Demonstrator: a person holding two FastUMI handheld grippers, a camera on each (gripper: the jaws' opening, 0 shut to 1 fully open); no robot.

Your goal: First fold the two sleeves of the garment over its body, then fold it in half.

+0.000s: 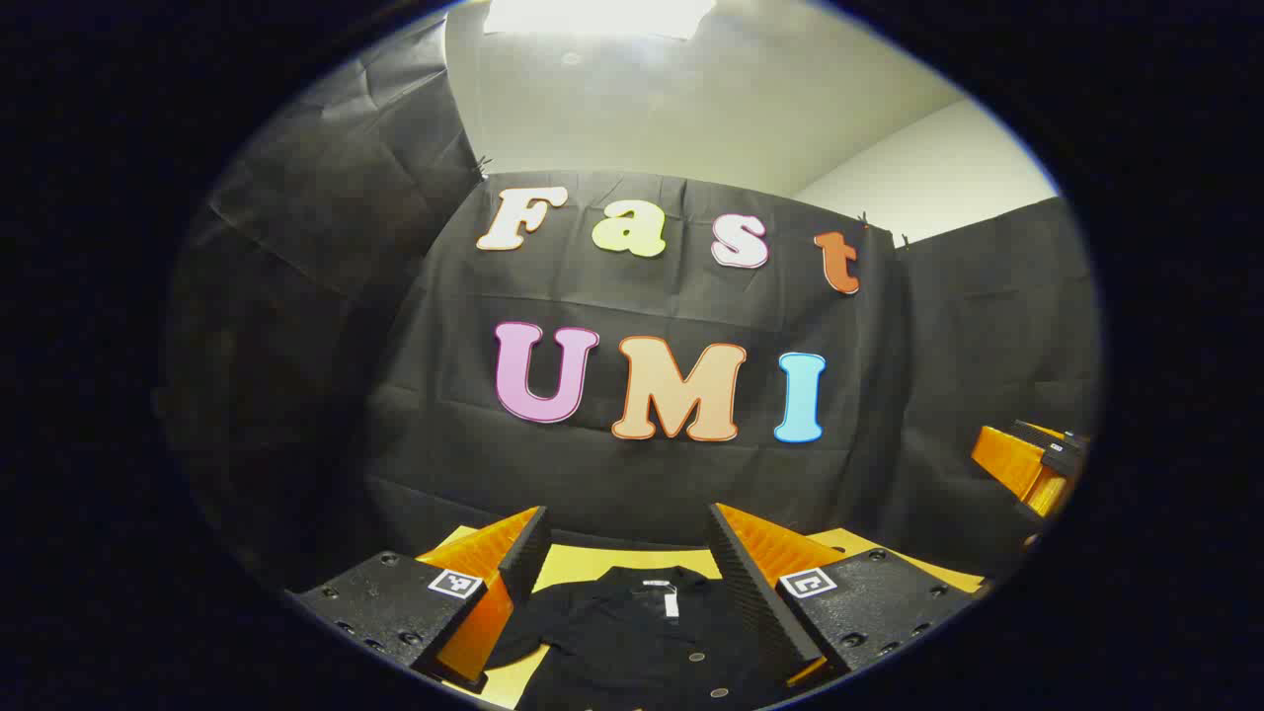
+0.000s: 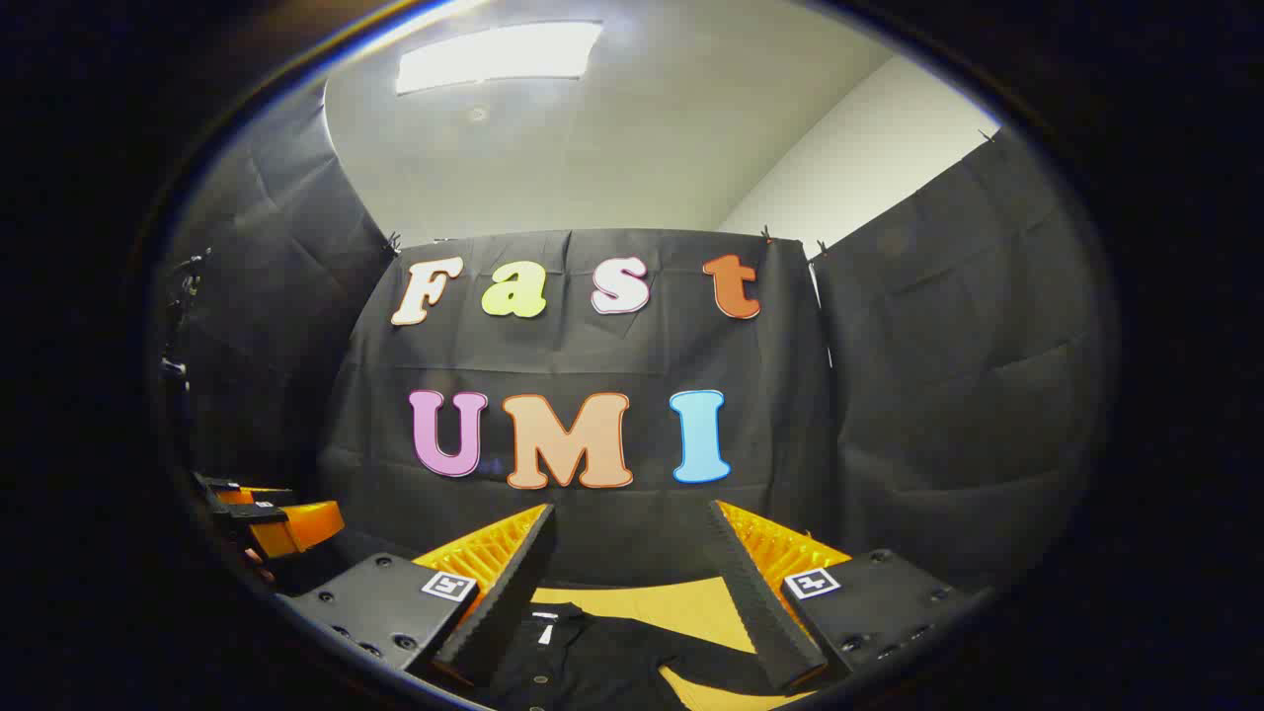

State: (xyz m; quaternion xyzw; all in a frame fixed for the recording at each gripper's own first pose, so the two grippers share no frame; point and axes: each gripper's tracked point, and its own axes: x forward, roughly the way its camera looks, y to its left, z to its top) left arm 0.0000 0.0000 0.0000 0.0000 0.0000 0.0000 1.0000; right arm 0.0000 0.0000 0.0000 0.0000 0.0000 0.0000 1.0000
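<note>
- Left gripper view: the left gripper (image 1: pixel 627 568) hangs level above the yellow table (image 1: pixel 592 563), fingers spread apart, over the black shirt (image 1: pixel 642 632) lying flat; the other gripper shows at far right.
- Right gripper view: the right gripper (image 2: pixel 632 583) hovers likewise, fingers apart, over the shirt's collar and one sleeve (image 2: pixel 721 667).

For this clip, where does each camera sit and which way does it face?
Left gripper view: rides the left gripper, looking forward over its open jaws, level toward the booth wall; below, the black garment on the yellow table; the right gripper at right.
Right gripper view: rides the right gripper, jaws open, same heading; the left gripper at left.
Shared: garment collar, table, wall, ceiling light.
</note>
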